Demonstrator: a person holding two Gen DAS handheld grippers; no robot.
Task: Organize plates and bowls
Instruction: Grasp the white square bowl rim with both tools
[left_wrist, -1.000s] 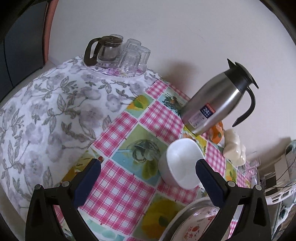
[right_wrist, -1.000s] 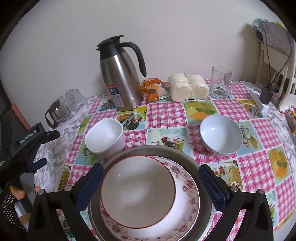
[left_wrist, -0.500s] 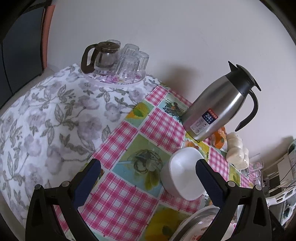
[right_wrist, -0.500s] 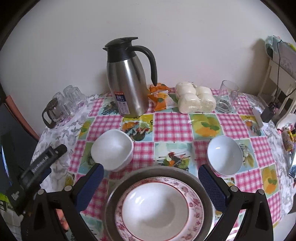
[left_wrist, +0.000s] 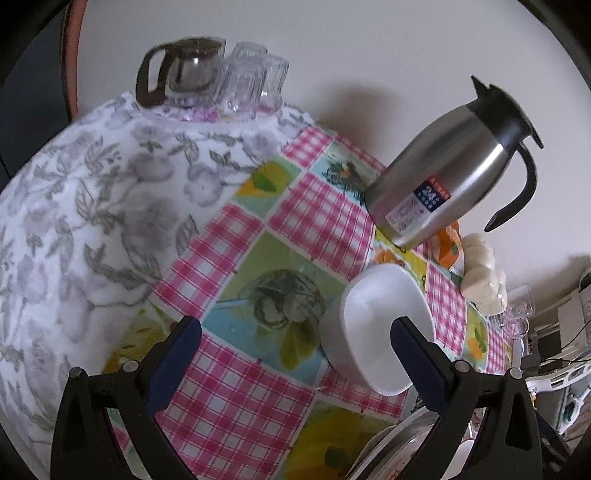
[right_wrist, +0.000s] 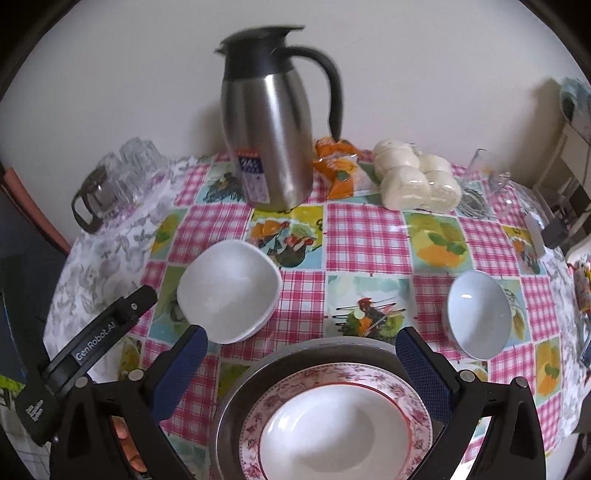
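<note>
Two hand-held grippers frame the scene, each with matte black arms and dark blue textured pads. The right hand-held gripper (right_wrist: 301, 352) gapes wide and holds nothing; below it sits a stack — a white deep dish (right_wrist: 334, 439) with a thin red rim, nested in a rose-patterned plate (right_wrist: 406, 397), nested in a dull grey metal pan (right_wrist: 240, 391). The stack's near edge is cut off by the frame. The left hand-held gripper (left_wrist: 295, 334) is likewise spread wide and empty, its right pad overlapping the view of a glossy white squarish bowl (left_wrist: 373, 328) (right_wrist: 229, 290) just ahead on the tabletop (right_wrist: 365, 232), whether touching it I cannot tell. A round pale-blue bowl (right_wrist: 478, 319) stands well apart on the right. The cloth is glossy — pink gingham squares between fruit and bird pictures — beside a grey floral one. Farther back stand a brushed-steel jug (right_wrist: 271, 122) with black lid and handle, orange packets (right_wrist: 338, 166), wrapped pale buns (right_wrist: 417, 181), a clear glass mug (right_wrist: 491, 173), and blurred, hard-to-count tumblers (left_wrist: 255, 83) beside a glass coffee pot (left_wrist: 184, 70).
</note>
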